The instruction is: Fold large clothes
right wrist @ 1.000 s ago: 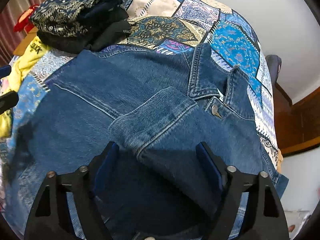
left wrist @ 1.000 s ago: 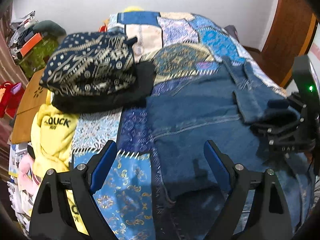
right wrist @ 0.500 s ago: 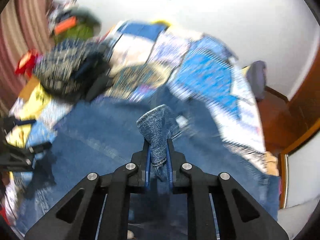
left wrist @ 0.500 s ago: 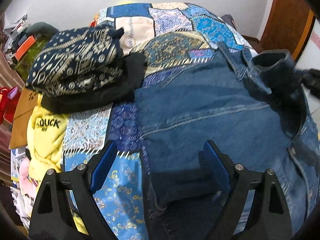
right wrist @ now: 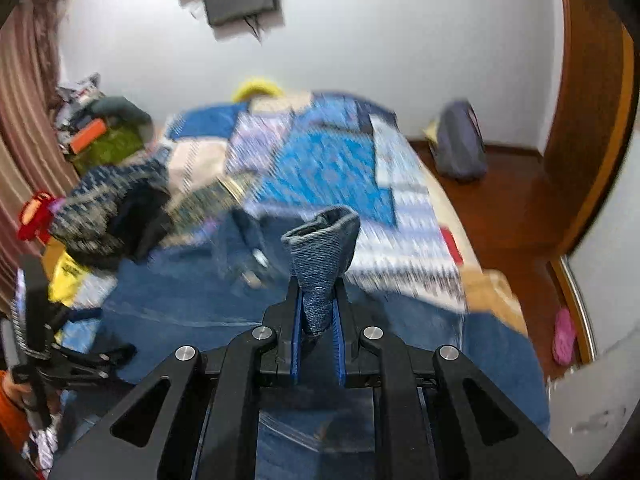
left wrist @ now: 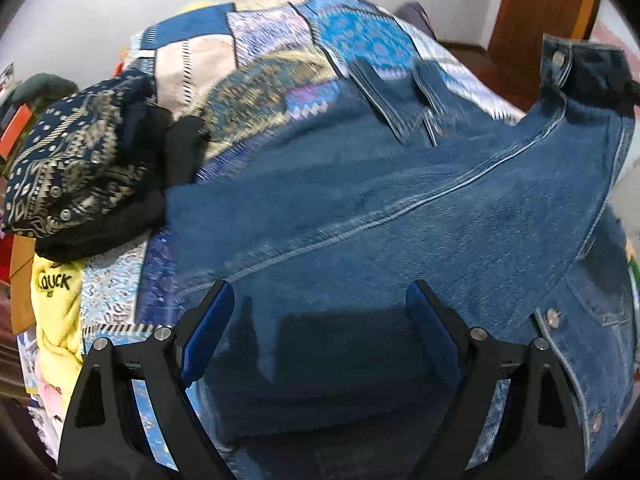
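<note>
The bed (left wrist: 360, 32), under a patchwork quilt, fills both views. A denim jacket (left wrist: 360, 216) lies spread across the middle of the left wrist view, its sleeve (left wrist: 576, 152) lifted toward the upper right. The step in hand looks like the sleeve fold. The right claw (right wrist: 318, 316), low centre in its own view, is clamped on the cuff (right wrist: 320, 248); the left claw (left wrist: 318, 320) hangs wide open over the jacket body, gripping nothing. Next, I judge, the sleeve must be carried across and laid flat.
</note>
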Motion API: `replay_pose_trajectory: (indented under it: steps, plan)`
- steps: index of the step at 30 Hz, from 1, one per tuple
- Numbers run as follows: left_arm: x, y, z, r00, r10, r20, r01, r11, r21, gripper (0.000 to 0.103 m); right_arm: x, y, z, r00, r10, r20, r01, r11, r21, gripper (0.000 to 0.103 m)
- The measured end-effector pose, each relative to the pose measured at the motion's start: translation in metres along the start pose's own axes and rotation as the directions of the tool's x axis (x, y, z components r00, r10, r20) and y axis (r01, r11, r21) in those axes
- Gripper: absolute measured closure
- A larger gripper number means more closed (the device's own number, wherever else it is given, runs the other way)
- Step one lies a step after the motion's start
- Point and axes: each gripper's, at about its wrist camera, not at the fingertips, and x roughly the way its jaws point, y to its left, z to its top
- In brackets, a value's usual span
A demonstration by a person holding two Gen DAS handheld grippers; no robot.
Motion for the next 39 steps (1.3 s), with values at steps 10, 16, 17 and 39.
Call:
replay_pose_trajectory:
  steps: [10, 16, 17, 39]
  plan:
    - [0.008, 0.006, -0.009, 0.999, -0.036, -0.005, 0.035, 0.997, -0.066, 0.012, 0.043, -0.046, -0.062, 0.979, -0.018, -0.205, 0.032, 0.997, 0.067, 0.086]
    - [0.005, 0.0, -0.017, 1.0, -0.016, 0.018, 0.017, 0.998, -0.06, 0.012, 0.041, -0.058, -0.08, 0.96, -0.043, -0.278, 0.068, 0.995, 0.08, 0.07]
    - [0.004, 0.0, -0.018, 1.0, -0.015, 0.02, 0.017, 0.998, -0.061, 0.012, 0.041, -0.06, -0.084, 0.954, -0.062, -0.292, 0.088, 0.993, 0.079, 0.069]
    - [-0.087, -0.047, 0.013, 0.961, -0.012, 0.277, -0.004, 0.998, 0.057, 0.012, -0.067, -0.153, -0.075, 0.98, -0.133, -0.149, 0.181, 0.903, 0.39, 0.054]
